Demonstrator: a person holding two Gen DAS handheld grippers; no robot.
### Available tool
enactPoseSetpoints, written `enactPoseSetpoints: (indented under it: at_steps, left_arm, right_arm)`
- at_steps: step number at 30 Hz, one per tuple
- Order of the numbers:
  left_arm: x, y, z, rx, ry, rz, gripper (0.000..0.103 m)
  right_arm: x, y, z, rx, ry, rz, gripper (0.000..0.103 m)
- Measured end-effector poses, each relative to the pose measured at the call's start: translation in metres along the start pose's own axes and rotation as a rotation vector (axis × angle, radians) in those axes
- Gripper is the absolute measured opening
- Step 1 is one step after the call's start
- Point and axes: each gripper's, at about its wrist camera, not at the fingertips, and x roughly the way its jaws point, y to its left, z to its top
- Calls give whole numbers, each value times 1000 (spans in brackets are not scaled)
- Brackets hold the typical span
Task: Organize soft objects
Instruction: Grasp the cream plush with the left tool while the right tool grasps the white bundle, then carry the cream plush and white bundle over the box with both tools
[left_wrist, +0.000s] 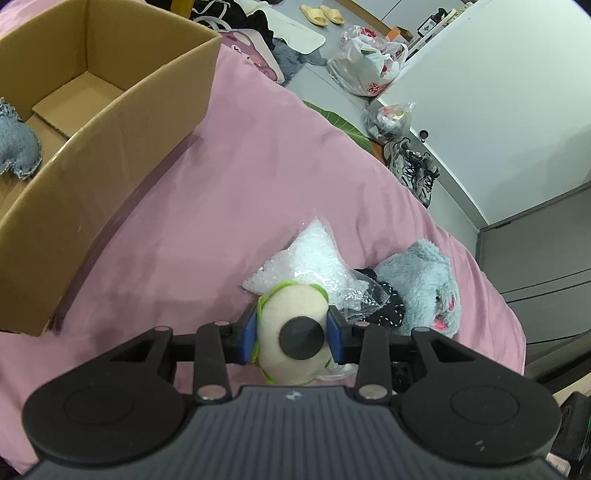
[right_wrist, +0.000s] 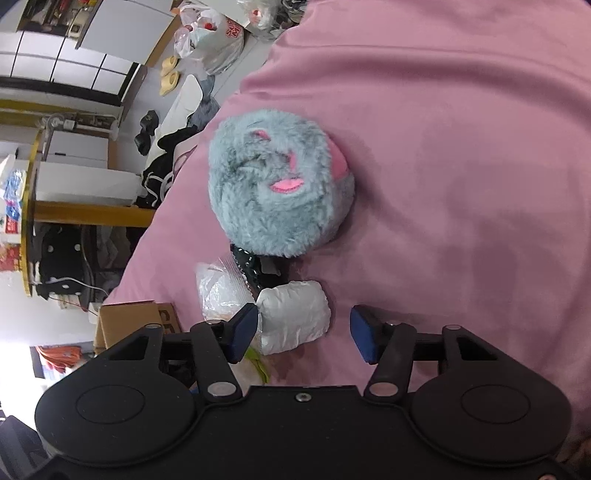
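left gripper (left_wrist: 292, 334) pinches the cream plush (left_wrist: 291, 325), seemingly firmly; carry it far-left, release low inside the cardboard box (left_wrist: 110, 155). right gripper (right_wrist: 304, 332) gapes wide over the silver pouch (right_wrist: 295, 317).

Floor beside bed: pale yellow foam slippers (left_wrist: 322, 14), crumpled white plastic shopping bag with red print (left_wrist: 367, 61), grey laced trainers (left_wrist: 413, 170) against white cabinet (left_wrist: 498, 110). Gold-rimmed shelf unit (right_wrist: 29, 206).
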Motion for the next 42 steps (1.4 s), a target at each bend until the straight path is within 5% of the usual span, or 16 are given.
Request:
enactPoseSetpoints:
  at_steps: [9, 23, 42]
  left_arm:
    - [-2, 7, 3, -16, 7, -6, 38]
    - [-45, -3, 4, 105, -46, -10, 37]
    - [-127, 17, -2, 155, -160, -28, 38]
  right_arm:
    - [5, 5, -4, -50, -8, -12, 43]
    - [-41, 2, -22, -50, -113, 18, 44]
    - [-89, 36, -59, -281, -324, 107, 44]
